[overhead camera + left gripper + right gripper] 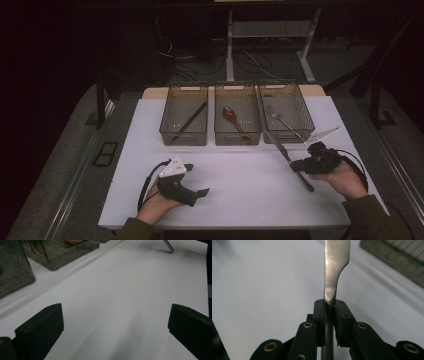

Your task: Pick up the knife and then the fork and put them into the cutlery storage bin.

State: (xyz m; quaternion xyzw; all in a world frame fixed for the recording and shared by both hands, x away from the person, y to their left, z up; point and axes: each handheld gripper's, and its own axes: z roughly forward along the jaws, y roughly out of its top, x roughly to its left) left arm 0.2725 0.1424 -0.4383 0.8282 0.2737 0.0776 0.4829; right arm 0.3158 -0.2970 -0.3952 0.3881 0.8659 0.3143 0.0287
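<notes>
The right tool (296, 165) clamps a knife (287, 156) at four o'clock on the table (240, 200), blade toward eleven, while the left tool (199, 192) rests wide apart at seven.

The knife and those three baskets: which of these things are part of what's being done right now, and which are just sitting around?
In use:
- knife, clamped in the right gripper
- right basket, nearest the blade

Lying about:
- left gripper, open on the table
- spoon in middle basket
- black utensil in left basket
- fork
</notes>
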